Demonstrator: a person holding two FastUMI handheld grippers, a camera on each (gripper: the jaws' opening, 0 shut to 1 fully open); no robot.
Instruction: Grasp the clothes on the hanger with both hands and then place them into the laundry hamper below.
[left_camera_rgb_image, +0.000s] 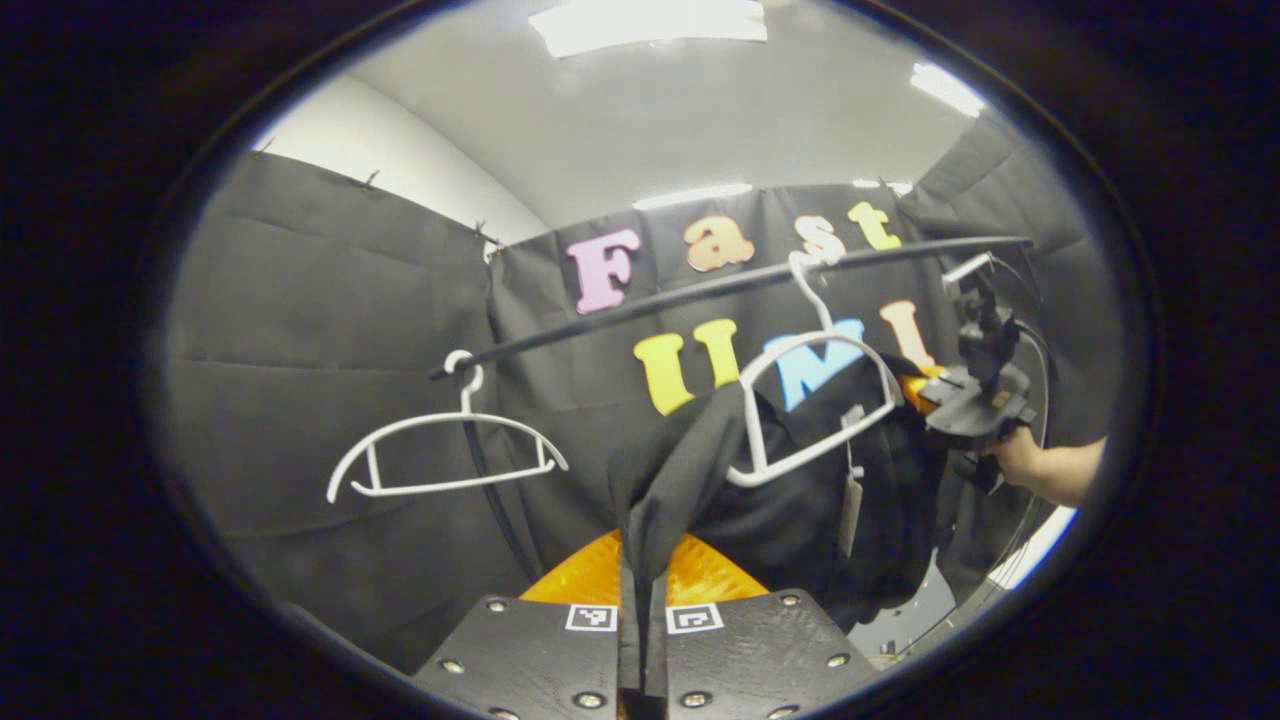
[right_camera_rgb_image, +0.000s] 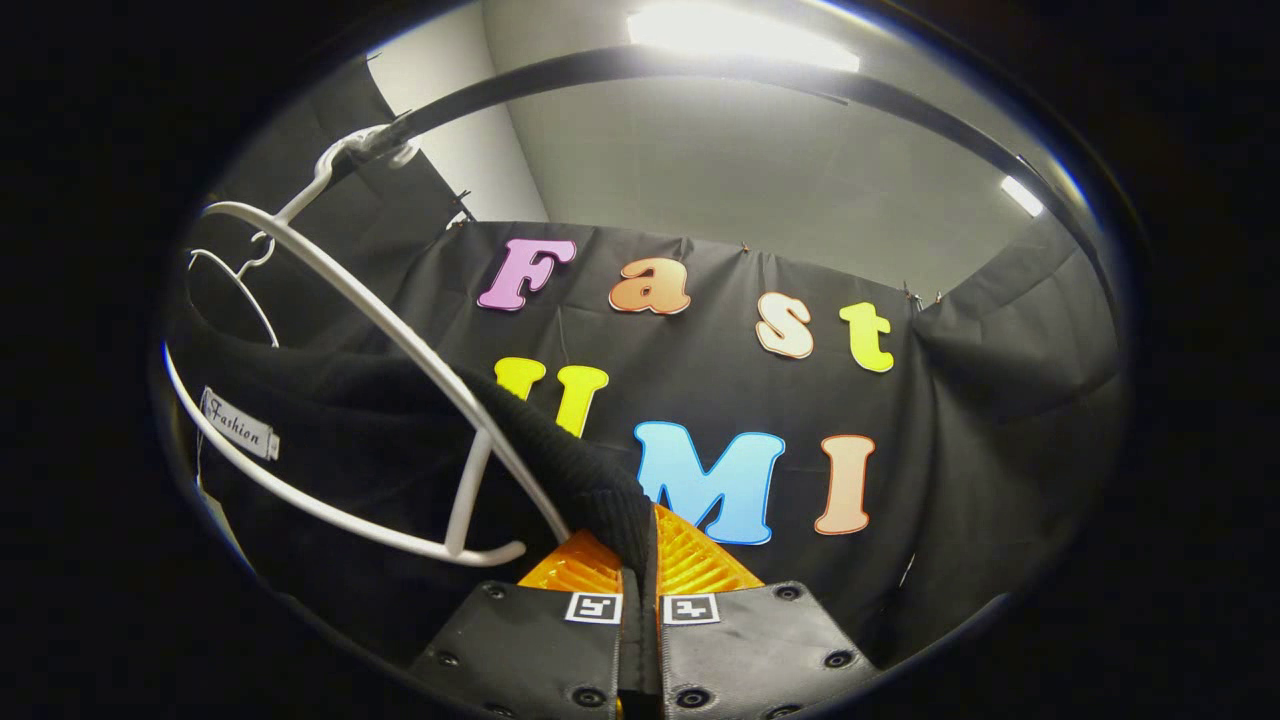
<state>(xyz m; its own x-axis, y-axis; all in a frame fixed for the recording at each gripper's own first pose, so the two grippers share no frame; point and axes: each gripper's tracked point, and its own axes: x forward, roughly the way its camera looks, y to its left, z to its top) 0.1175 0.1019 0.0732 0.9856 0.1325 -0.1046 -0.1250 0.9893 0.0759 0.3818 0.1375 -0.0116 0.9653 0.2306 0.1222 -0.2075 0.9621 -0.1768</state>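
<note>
Left gripper (left_camera_rgb_image: 642, 600): nearest the lens in the left gripper view; fingers closed w/ a fold of the black garment (left_camera_rgb_image: 800, 500) pinched between them, cloth rising straight up out of the gap.
Right gripper (right_camera_rgb_image: 640, 590): same story in the right gripper view; fingers pressed together on the ribbed edge of the garment. In the left gripper view it sits at the far right side of the garment, held by a hand (left_camera_rgb_image: 1015, 455).
Garment: big dark piece, draped on the right-hand white hanger (left_camera_rgb_image: 810, 400), partly pulled off its left arm; small tag dangles near the middle.
Rail (left_camera_rgb_image: 740, 285): black bar running left-low to right-high; both hangers hook on it.
Empty hanger (left_camera_rgb_image: 445, 455): white, bare, well left of the garment.
Hamper: can't place it from these views; per task it's below.
Step in hand: prob. freeing cloth from hanger. Lift both sides together, slide outward over hanger ends, keep pinch firm, then lower.
Edges/room: hanger arm tips + lower bar may snag the knit. Open space between the two hangers on the left; booth wall close behind.
</note>
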